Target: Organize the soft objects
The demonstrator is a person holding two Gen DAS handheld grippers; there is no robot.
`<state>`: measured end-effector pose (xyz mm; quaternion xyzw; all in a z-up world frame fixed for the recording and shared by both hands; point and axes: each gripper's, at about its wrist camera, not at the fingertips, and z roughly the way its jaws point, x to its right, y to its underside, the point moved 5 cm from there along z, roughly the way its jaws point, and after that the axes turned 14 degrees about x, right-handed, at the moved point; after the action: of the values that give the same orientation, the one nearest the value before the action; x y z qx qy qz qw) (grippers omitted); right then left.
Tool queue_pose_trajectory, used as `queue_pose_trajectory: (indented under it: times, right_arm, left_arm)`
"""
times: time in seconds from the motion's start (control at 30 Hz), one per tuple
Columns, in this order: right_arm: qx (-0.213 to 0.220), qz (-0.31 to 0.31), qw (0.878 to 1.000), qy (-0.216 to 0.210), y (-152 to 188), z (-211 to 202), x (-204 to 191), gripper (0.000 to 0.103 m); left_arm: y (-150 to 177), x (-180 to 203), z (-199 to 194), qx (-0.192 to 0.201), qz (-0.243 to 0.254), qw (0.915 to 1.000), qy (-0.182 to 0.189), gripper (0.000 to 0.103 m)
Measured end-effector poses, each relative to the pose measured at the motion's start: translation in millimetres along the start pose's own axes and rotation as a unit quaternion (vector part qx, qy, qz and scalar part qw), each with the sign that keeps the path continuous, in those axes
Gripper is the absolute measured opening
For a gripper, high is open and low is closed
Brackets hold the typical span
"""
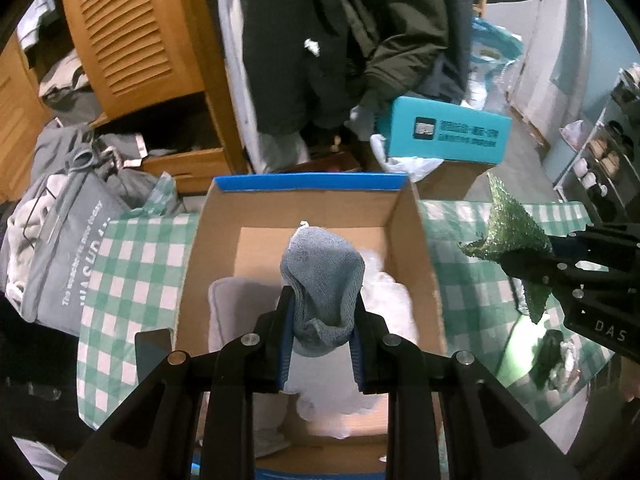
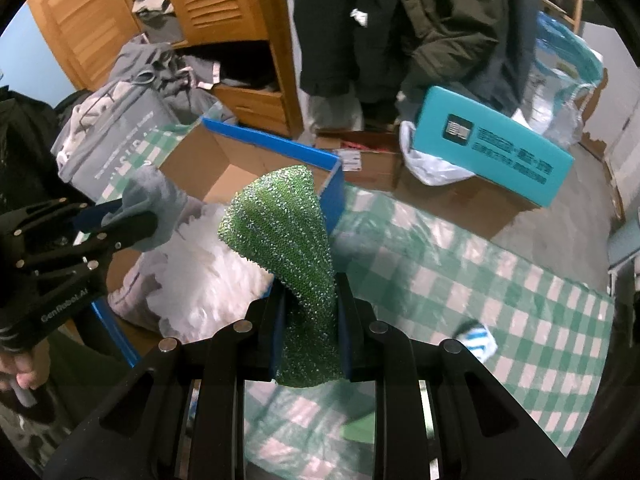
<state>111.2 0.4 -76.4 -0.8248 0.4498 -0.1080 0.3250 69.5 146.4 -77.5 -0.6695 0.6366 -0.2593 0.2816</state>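
Observation:
My left gripper [image 1: 323, 320] is shut on a grey-blue sock [image 1: 324, 276] and holds it above the open cardboard box [image 1: 308, 204] with a blue rim. The box holds a white fluffy cloth [image 1: 392, 304] and a pale grey cloth [image 1: 236, 300]. My right gripper [image 2: 310, 320] is shut on a glittery green scouring cloth [image 2: 280, 224], held over the checked tablecloth just right of the box [image 2: 276, 144]. The left gripper with the sock [image 2: 148, 204] shows at the left of the right wrist view; the right gripper with the green cloth [image 1: 508, 232] shows at the right of the left wrist view.
The box stands on a green-white checked tablecloth [image 2: 480, 280]. A blue-white striped item [image 2: 478, 340] lies on it at the right. A grey laundry bag [image 1: 68, 264] stands left of the box. A teal box [image 1: 444, 132], hanging dark coats [image 1: 340, 40] and a wooden wardrobe [image 1: 132, 28] are behind.

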Motion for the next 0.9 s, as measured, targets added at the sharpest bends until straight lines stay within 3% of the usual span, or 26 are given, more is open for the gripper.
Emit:
queue_pose_trajectory:
  times: [0.7, 0.9]
  right_arm:
    - [-0.037, -0.021, 0.999, -0.002, -30, 82, -36, 0.021]
    - [-0.046, -0.014, 0.999, -0.015, -34, 99, -42, 0.021]
  left_arm:
    - [-3, -44, 59, -0.034, -0.041, 0.998, -0.033, 0.024]
    - [-1, -53, 68, -0.043, -0.052, 0.9966, -0.047, 0.028]
